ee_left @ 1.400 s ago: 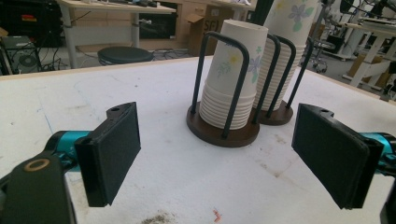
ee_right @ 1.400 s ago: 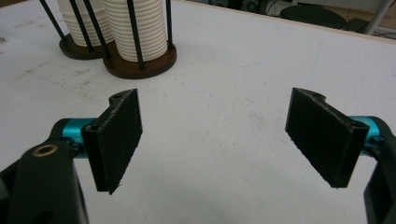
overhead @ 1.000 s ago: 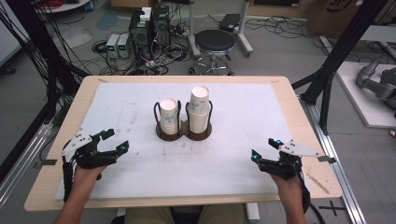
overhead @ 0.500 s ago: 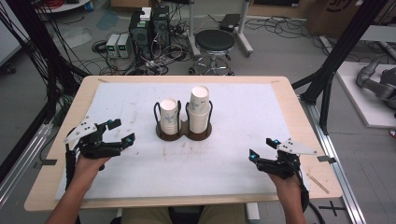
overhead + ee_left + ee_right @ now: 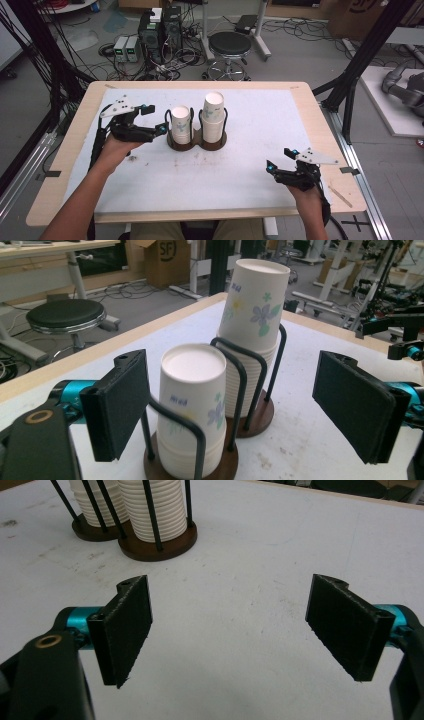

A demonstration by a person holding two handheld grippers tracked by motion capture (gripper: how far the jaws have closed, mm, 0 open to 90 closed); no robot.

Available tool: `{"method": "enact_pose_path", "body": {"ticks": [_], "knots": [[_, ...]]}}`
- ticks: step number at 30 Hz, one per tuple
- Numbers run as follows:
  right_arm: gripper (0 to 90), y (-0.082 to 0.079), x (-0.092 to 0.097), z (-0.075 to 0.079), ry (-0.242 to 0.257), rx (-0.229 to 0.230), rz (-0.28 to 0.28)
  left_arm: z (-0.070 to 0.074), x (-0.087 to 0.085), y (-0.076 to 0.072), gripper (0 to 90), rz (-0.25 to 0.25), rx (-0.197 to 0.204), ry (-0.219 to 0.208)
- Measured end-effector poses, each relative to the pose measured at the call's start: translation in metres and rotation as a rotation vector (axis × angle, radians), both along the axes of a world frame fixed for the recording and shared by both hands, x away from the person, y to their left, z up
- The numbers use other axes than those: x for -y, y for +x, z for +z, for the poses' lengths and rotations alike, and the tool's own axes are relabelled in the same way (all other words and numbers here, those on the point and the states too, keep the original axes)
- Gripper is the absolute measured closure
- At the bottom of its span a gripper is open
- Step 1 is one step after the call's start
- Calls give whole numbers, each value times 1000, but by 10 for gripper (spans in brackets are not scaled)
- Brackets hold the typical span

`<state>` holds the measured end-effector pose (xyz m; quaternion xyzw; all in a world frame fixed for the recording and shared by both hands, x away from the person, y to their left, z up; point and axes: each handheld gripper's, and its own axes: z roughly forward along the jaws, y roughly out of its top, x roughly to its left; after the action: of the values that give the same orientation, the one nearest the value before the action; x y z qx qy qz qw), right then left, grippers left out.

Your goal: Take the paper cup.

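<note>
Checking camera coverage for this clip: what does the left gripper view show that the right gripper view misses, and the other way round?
Left gripper view alone: the upside-down bottoms and flower prints of the shorter cup stack and taller cup stack, a stool, and the left claw open, just short of the shorter stack. Right gripper view alone: the right claw open over bare table cover. Both: the stacks in the wire holder.

High overhead view; both claw cameras close, sharing cup holder (image 5: 196, 142).

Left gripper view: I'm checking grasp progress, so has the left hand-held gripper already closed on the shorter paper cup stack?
No, the left hand-held gripper is open, jaws apart around the shorter paper cup stack.
</note>
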<state>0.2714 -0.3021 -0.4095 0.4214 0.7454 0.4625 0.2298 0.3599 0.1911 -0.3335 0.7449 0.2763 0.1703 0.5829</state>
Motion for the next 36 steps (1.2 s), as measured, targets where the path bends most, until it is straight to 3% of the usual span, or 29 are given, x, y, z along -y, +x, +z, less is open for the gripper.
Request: {"method": "enact_pose_path", "body": {"ticks": [11, 17, 27, 36], "knots": [[192, -2, -1, 2, 4, 5, 8, 10, 26, 26, 166, -22, -29, 64], [192, -2, -2, 2, 2, 1, 10, 13, 33, 36, 166, -6, -47, 86], [192, -1, -1, 2, 8, -2, 9, 2, 43, 48, 185, 5, -91, 139], [192, 0, 0, 0, 3, -2, 11, -6, 56, 56, 225, -7, -106, 210]]}}
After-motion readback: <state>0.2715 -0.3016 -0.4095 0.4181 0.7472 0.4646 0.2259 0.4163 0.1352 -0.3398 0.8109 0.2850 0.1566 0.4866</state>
